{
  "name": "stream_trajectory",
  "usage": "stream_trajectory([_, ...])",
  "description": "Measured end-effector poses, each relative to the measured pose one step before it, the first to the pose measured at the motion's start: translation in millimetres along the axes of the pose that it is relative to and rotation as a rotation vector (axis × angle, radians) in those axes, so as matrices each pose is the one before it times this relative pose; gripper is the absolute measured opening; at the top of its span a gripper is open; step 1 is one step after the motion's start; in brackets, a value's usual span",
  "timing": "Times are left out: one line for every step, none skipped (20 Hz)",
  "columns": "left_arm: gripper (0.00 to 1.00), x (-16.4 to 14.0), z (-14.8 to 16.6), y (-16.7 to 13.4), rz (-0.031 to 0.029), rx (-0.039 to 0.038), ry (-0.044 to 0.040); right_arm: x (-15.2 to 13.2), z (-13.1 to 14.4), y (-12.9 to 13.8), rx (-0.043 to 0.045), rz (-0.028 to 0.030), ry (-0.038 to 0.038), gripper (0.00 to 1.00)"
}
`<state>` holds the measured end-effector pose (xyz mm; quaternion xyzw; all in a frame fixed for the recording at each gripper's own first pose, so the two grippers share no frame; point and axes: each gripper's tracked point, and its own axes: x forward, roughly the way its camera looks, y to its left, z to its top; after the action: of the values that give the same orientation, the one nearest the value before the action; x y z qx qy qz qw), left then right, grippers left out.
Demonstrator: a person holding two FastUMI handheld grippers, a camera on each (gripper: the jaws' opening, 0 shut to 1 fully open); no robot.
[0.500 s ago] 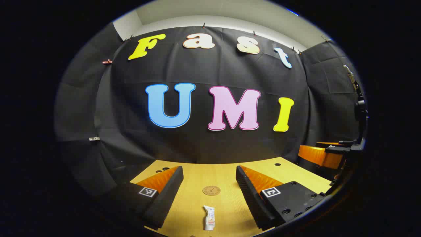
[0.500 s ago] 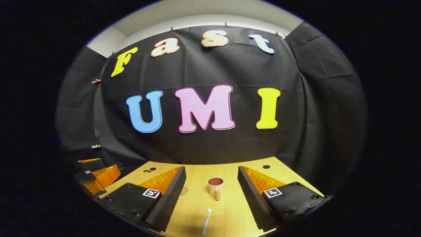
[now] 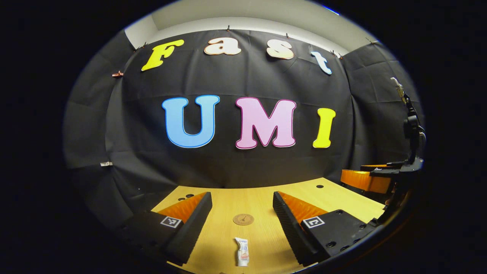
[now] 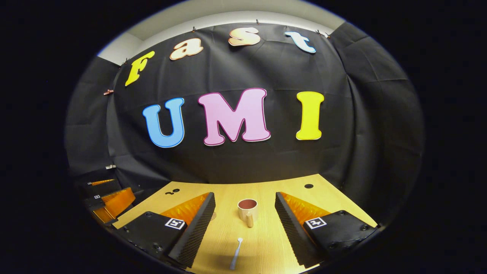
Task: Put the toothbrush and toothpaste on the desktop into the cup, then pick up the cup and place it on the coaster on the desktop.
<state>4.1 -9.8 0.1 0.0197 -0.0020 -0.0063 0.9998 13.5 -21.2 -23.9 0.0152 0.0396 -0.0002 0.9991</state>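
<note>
In the left gripper view a white toothpaste tube [image 3: 242,251] lies on the wooden desktop [image 3: 262,198], near me, and a round brown coaster [image 3: 243,219] sits a little beyond it. My left gripper [image 3: 241,203] stands open above the desk, its fingers either side of both. The right gripper view has a cream cup [image 4: 247,210] standing upright with its handle towards me. A white toothbrush [image 4: 236,254] lies in front of it. My right gripper [image 4: 245,202] is open and holds nothing, with cup and toothbrush lying ahead in line with the gap between its fingers.
The other gripper [image 3: 367,179] hangs off the desk's right edge in the left gripper view. In the right gripper view the other gripper [image 4: 110,198] shows at the left edge. Small dark holes [image 4: 308,186] mark the desk's far side. The black cloth wall stands right behind the desk.
Both views have tipped slightly downward, so the desk and the things on it sit a little higher in frame. Nothing on the desk has moved.
</note>
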Motion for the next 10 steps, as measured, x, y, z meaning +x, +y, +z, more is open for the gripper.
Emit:
stream_trajectory([1.00, 0.80, 2.26, -0.58, -0.00090, -0.00158, -0.00532, 1.15, -0.14, -3.43, 0.00969, -0.00406, 0.00494, 0.97])
stream_trajectory([1.00, 1.07, -0.73, -2.28, -0.00431, -0.00376, -0.00268, -0.07, -0.30, -1.95, 0.00690, -0.00001, 0.00281, 0.98])
stream_trajectory([1.00, 1.17, -0.43, -1.83, -0.00125, -0.00328, 0.00137, 0.36, -0.44, -1.19, 0.00224, 0.00202, 0.00275, 0.98])
stream_trajectory([1.00, 1.89, -2.83, 0.36, 0.00290, -0.00341, 0.00413, 0.16, -1.59, -1.24, -0.00055, 0.00243, 0.00149, 0.98])
stream_trajectory([1.00, 1.48, -1.61, -0.84, 0.00234, -0.00247, 0.00605, 0.30, -1.49, -0.81, -0.00160, 0.00289, 0.00332, 0.98])
stream_trajectory([1.00, 0.45, -1.78, -0.42, 0.00517, 0.00509, 0.00020, 0.55, -1.20, -0.83, -0.00083, 0.00456, 0.00549, 0.98])
stream_trajectory([1.00, 0.68, 0.59, 0.03, 0.00308, 0.00814, -0.00256, 0.67, -0.67, 0.57, 0.00166, 0.00827, 0.00155, 0.98])
stream_trajectory([1.00, 0.78, -1.31, -1.36, -0.00237, 0.00868, -0.00111, 0.16, 1.73, -1.14, 0.00234, 0.00505, -0.00264, 0.98])
stream_trajectory([1.00, 1.14, -1.14, -0.97, -0.00152, 0.00750, 0.00304, 0.99, 0.92, -1.27, 0.00189, 0.00063, -0.00260, 0.98])
stream_trajectory([1.00, 2.20, -2.28, 0.24, -0.00011, 0.00294, 0.00466, 1.58, -0.54, -0.91, 0.00092, 0.00122, 0.00117, 0.98])
